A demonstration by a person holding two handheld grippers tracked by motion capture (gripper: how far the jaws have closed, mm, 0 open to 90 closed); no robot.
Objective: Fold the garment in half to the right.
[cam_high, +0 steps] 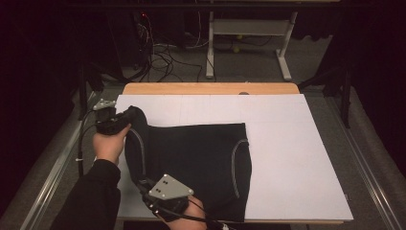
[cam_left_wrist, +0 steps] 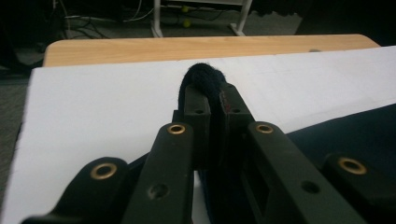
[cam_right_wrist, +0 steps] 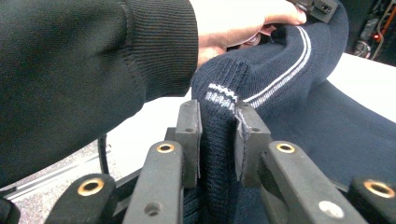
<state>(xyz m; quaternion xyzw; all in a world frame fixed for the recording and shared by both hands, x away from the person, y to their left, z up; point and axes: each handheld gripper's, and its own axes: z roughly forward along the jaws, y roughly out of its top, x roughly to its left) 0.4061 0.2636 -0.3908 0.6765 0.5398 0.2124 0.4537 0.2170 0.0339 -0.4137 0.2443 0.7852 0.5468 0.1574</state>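
Hiding between both jaws: sweater (cam_high: 191,163) folds.

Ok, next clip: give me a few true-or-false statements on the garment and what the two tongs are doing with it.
1. The left tongs are shut on a fold of the dark knit sweater. True.
2. The right tongs hang open above the sweater. False: they are shut on its ribbed, white-striped edge.
3. The sweater lies on a white board that covers a wooden table. True.
4. The sweater lies at the right end of the board. False: it lies left of the middle, and the right part is bare.
5. The sweater's seams carry light stripes. True.
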